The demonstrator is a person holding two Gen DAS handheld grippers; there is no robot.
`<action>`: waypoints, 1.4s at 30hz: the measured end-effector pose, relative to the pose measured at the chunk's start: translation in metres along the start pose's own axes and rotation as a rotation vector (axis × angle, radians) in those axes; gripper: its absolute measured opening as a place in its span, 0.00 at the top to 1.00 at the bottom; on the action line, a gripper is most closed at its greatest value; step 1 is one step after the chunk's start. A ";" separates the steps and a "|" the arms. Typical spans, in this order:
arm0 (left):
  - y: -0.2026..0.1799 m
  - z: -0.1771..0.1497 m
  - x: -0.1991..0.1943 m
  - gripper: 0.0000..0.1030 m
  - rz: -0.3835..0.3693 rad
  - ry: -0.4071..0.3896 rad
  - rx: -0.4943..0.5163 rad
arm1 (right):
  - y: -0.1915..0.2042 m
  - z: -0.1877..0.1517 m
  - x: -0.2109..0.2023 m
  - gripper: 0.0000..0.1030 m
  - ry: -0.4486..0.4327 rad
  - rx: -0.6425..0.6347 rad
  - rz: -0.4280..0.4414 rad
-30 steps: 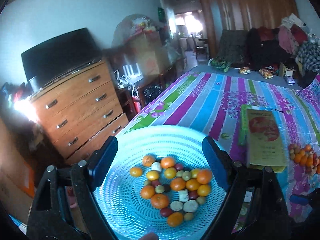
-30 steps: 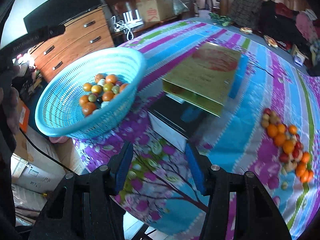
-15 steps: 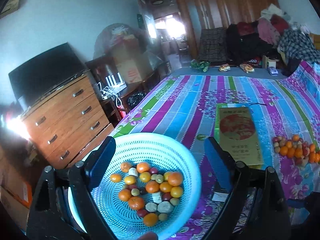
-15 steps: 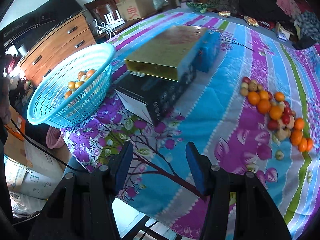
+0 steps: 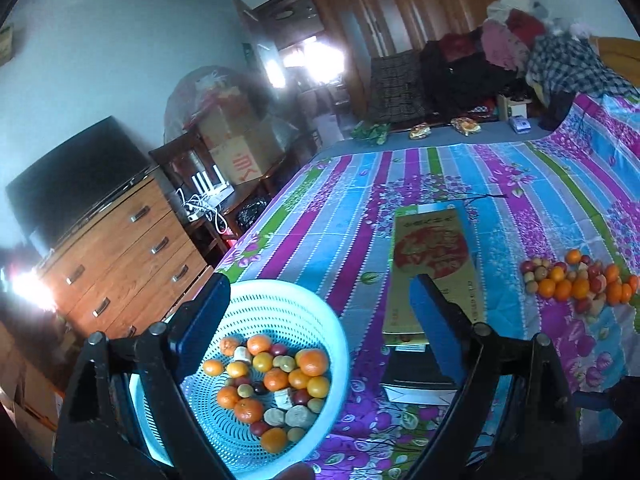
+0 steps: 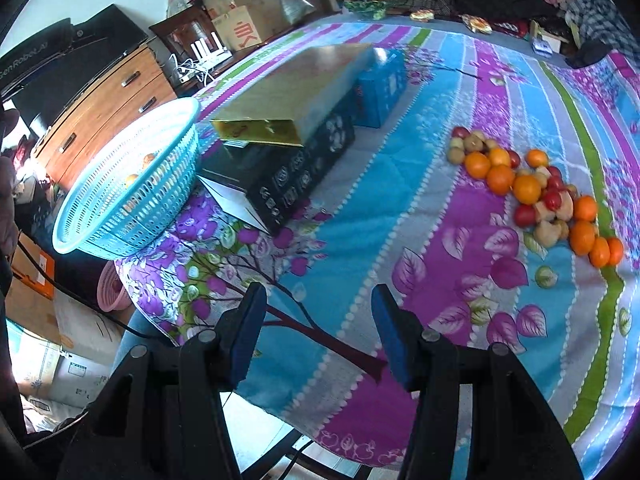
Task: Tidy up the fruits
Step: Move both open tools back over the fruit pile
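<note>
Both hands slid toward 3 o'clock since 1 sec ago, so the bed cover [image 6: 360, 184] now fills the right view & the blue basket [image 5: 312, 312] sits lower at 7 o'clock in the left view. It's part full of fruit. The gold box [image 5: 432, 264] lies between the basket & the loose fruit pile [image 6: 532, 196], at 2 o'clock in the right view. Left gripper [image 5: 320, 320]: jaws wide, holding nothing. Right gripper [image 6: 318, 334]: jaws half wide, holding nothing. To do it well, I'd go for 1 fruit at the pile's near edge & squeeze softly.
</note>
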State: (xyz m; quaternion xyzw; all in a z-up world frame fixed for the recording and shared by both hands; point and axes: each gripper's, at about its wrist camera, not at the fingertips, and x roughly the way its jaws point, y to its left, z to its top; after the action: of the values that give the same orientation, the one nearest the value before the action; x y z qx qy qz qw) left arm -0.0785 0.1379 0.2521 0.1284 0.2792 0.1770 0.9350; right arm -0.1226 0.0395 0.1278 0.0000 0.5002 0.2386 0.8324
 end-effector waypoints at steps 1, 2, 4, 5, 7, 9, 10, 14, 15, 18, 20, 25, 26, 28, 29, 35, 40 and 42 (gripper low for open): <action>-0.004 0.000 -0.001 0.11 -0.001 -0.002 0.008 | -0.004 -0.003 0.000 0.43 0.001 0.009 0.002; -0.008 0.001 -0.002 0.11 -0.005 -0.002 0.015 | -0.007 -0.005 -0.001 0.43 0.002 0.015 0.003; -0.016 0.002 -0.005 0.11 -0.012 -0.005 0.030 | -0.015 -0.009 -0.002 0.43 0.003 0.030 0.005; -0.020 0.003 -0.007 0.11 -0.014 -0.008 0.038 | -0.018 -0.011 -0.003 0.43 0.003 0.036 0.005; -0.027 0.004 -0.009 0.11 -0.021 -0.010 0.053 | -0.025 -0.015 -0.004 0.43 0.000 0.053 0.006; -0.034 0.005 -0.010 0.11 -0.027 -0.011 0.068 | -0.030 -0.018 -0.005 0.43 -0.002 0.070 0.009; -0.037 0.006 -0.011 0.11 -0.031 -0.012 0.074 | -0.033 -0.019 -0.006 0.43 -0.003 0.079 0.009; -0.053 0.007 -0.012 0.11 -0.060 -0.010 0.095 | -0.045 -0.028 -0.010 0.43 -0.010 0.111 0.004; -0.057 0.006 -0.012 0.11 -0.077 -0.003 0.097 | -0.048 -0.029 -0.011 0.43 -0.013 0.118 0.002; -0.068 0.002 -0.011 0.11 -0.171 0.024 0.092 | -0.059 -0.036 -0.015 0.43 -0.030 0.141 -0.020; -0.077 -0.004 -0.007 0.11 -0.273 0.063 0.082 | -0.068 -0.041 -0.018 0.43 -0.040 0.156 -0.039; -0.110 -0.031 0.029 0.12 -0.556 0.295 0.011 | -0.095 -0.058 -0.016 0.43 -0.047 0.203 -0.096; -0.121 -0.040 0.039 0.12 -0.591 0.347 0.020 | -0.101 -0.062 -0.015 0.43 -0.041 0.214 -0.099; -0.137 -0.053 0.054 0.18 -0.635 0.417 0.031 | -0.112 -0.070 -0.010 0.43 -0.028 0.240 -0.108; -0.145 -0.058 0.060 0.24 -0.659 0.445 0.031 | -0.119 -0.076 -0.006 0.43 -0.019 0.254 -0.116; -0.194 -0.081 0.099 0.60 -0.821 0.590 0.007 | -0.145 -0.088 0.005 0.43 -0.011 0.317 -0.117; -0.244 -0.080 0.100 0.62 -0.954 0.585 0.083 | -0.160 -0.088 0.000 0.43 -0.055 0.326 -0.134; -0.258 -0.074 0.106 0.62 -0.992 0.573 0.070 | -0.167 -0.089 0.000 0.43 -0.066 0.328 -0.150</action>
State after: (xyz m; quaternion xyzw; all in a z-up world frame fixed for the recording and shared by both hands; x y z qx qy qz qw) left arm 0.0287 -0.0426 0.0540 -0.0403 0.5542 -0.2646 0.7882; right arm -0.1303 -0.1295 0.0439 0.1062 0.5036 0.0911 0.8526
